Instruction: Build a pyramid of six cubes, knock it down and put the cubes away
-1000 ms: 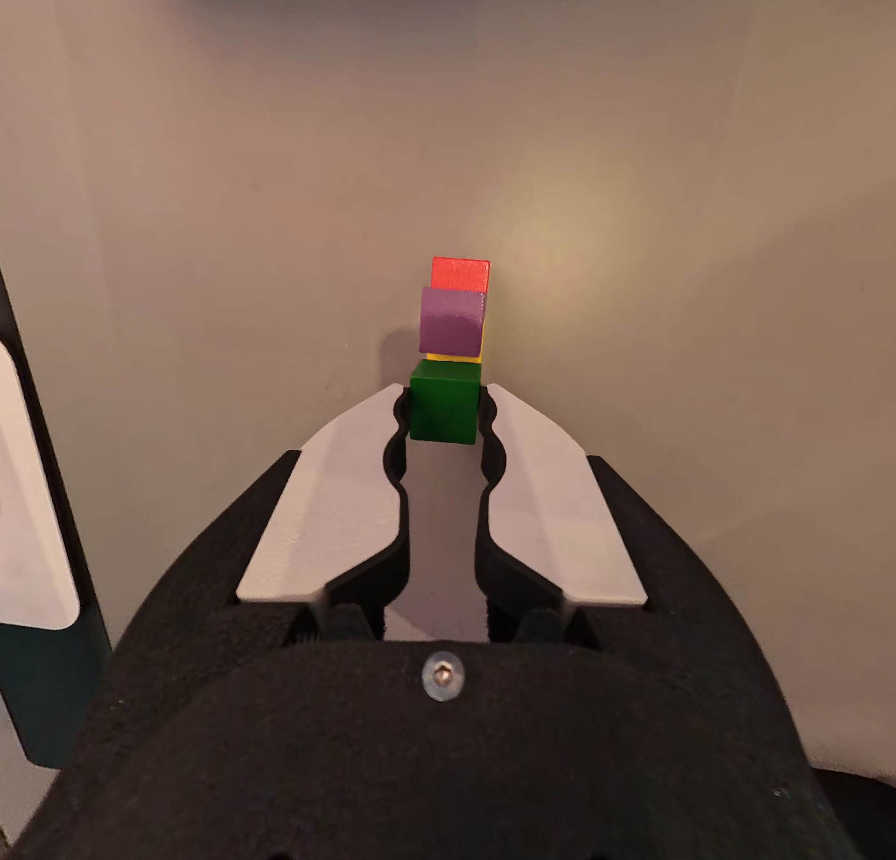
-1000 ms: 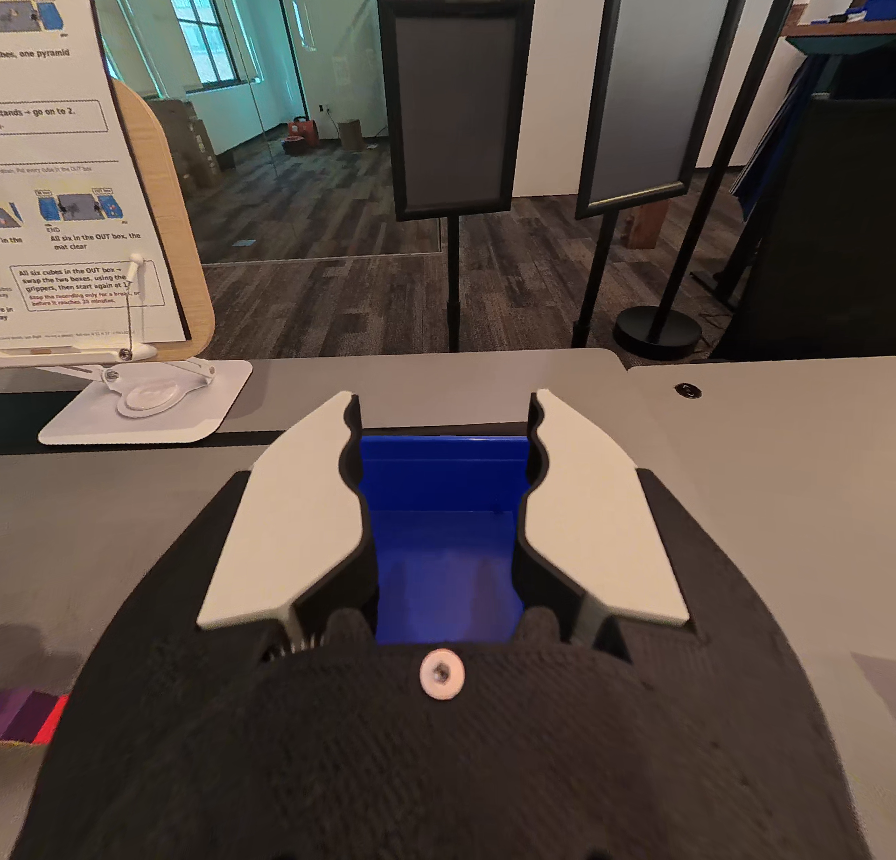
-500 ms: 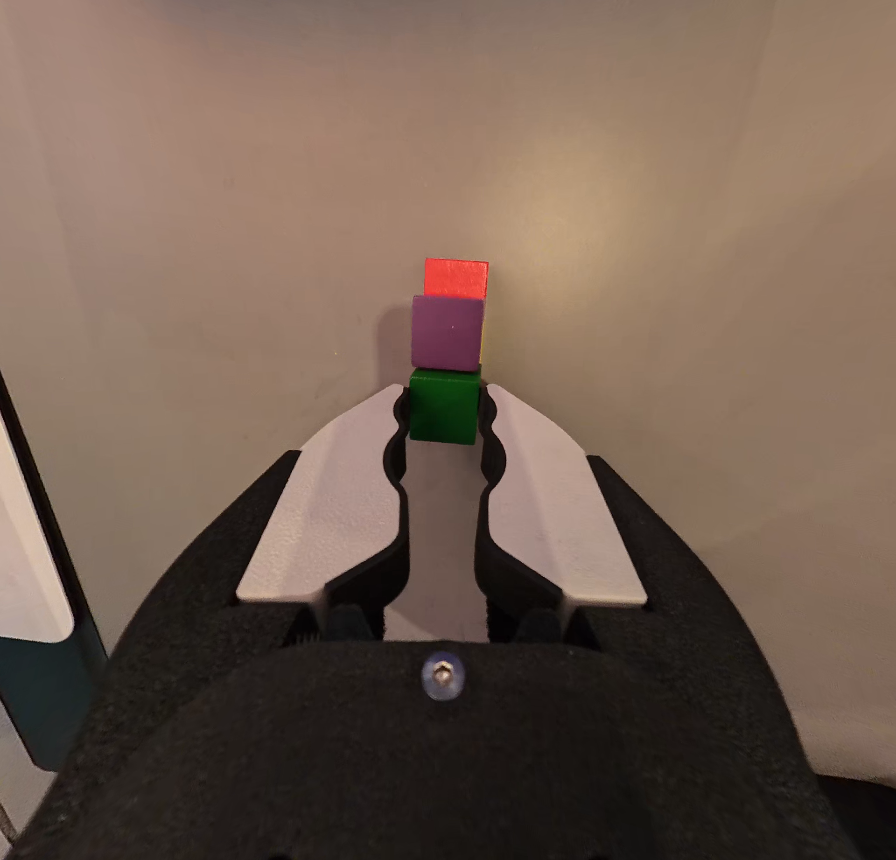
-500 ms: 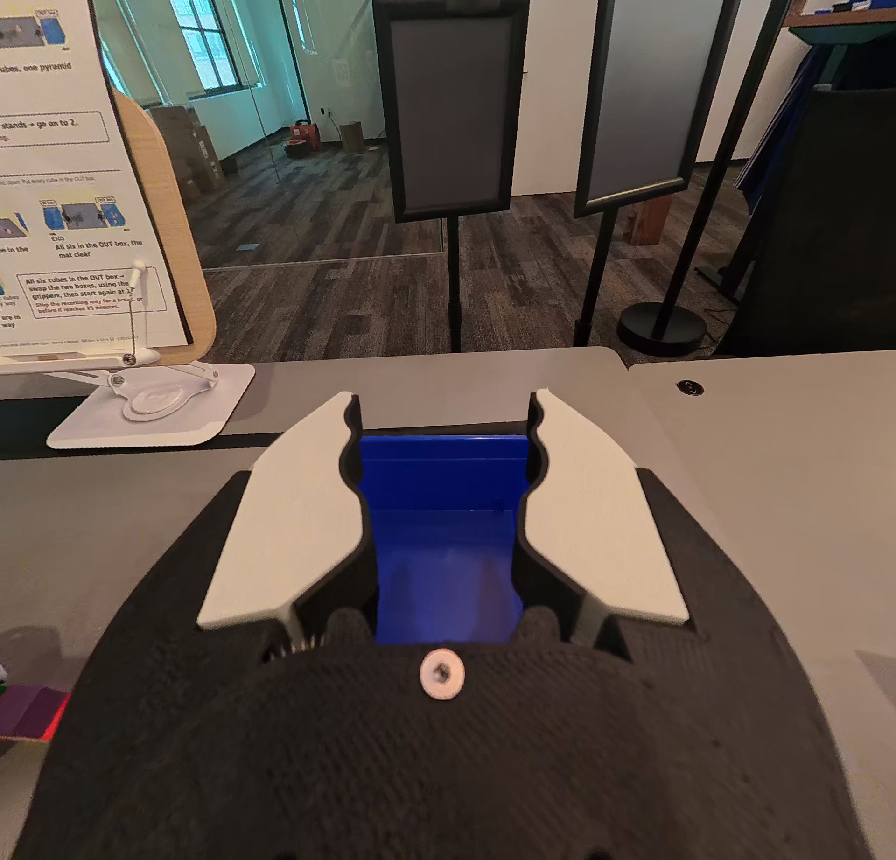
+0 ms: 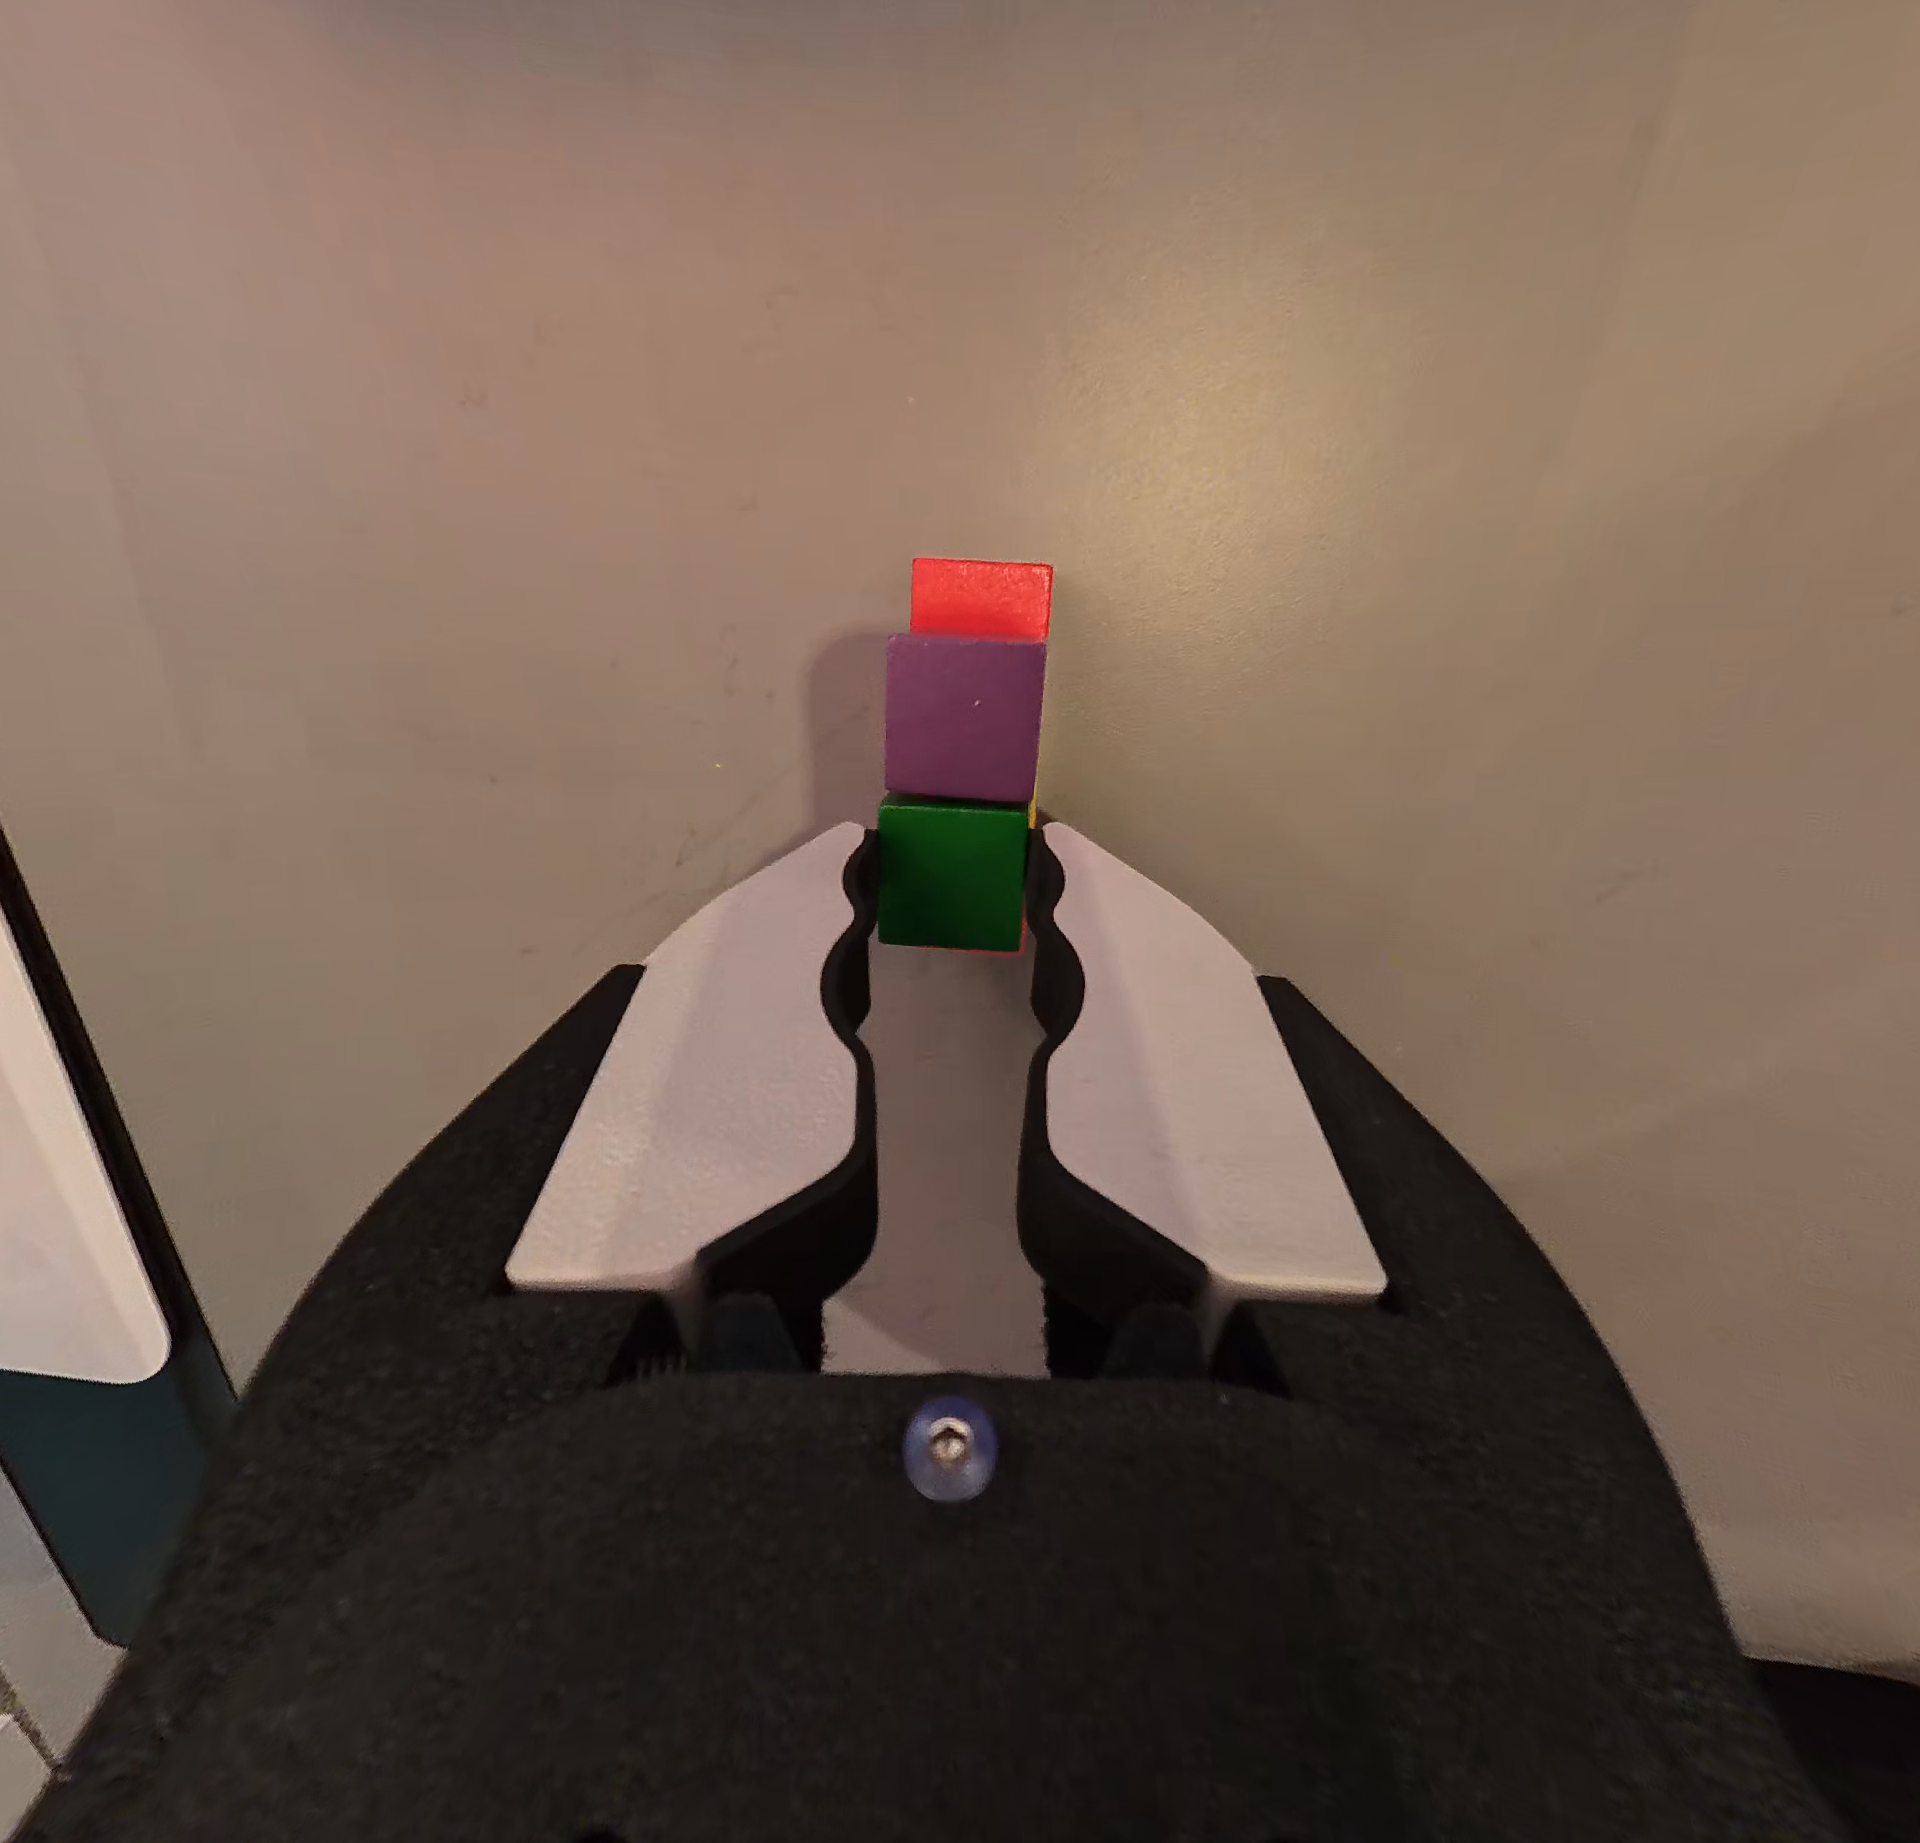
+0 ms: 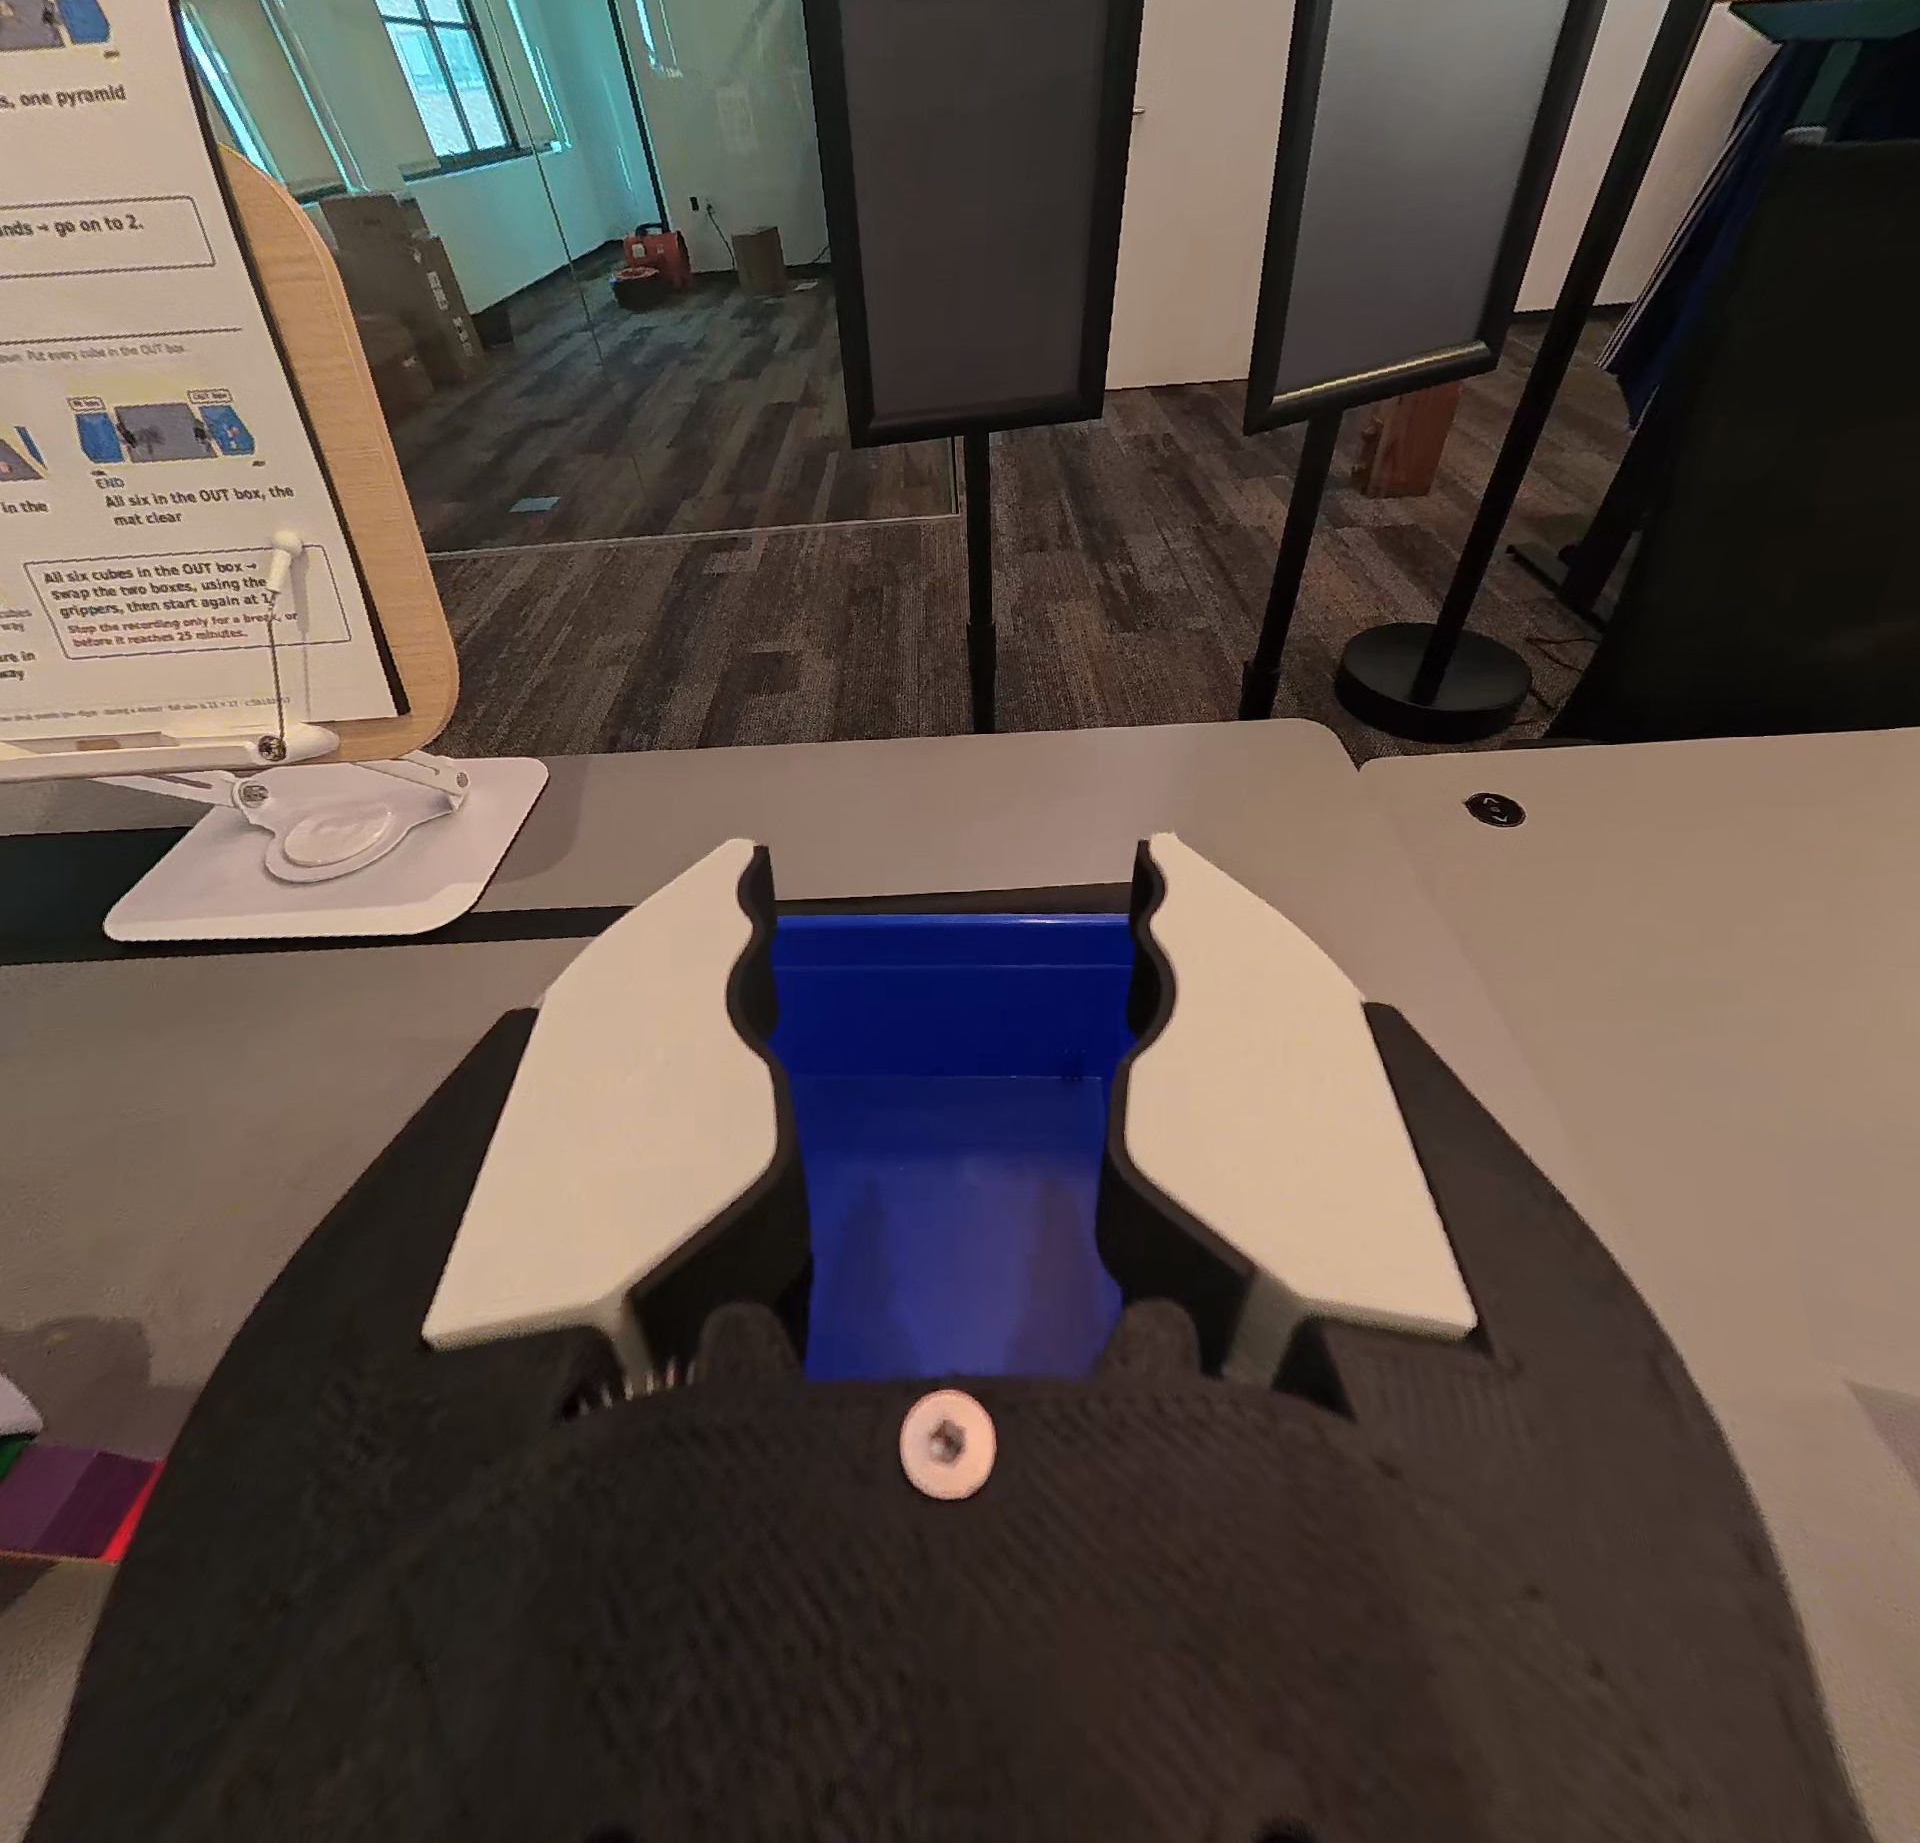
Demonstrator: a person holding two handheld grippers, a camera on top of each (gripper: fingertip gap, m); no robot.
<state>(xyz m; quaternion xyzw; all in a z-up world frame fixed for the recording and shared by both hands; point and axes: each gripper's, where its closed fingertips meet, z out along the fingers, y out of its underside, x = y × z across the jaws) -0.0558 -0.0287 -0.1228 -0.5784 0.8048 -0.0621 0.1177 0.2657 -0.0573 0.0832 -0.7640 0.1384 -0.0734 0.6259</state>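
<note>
Standing at twelve o'clock on dark plank flooring [image 6: 727,588]: two black-framed sign stands [image 6: 971,193]; glowing at eleven, daylit windows [image 6: 436,37].

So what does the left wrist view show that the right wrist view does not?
Only the left: its gripper shut on a green cube, with a purple cube and a red cube beyond. Only the right: its open gripper over a blue box, a paper stand, a dark floor. Both: purple and red cubes, at the right view's left edge.
</note>
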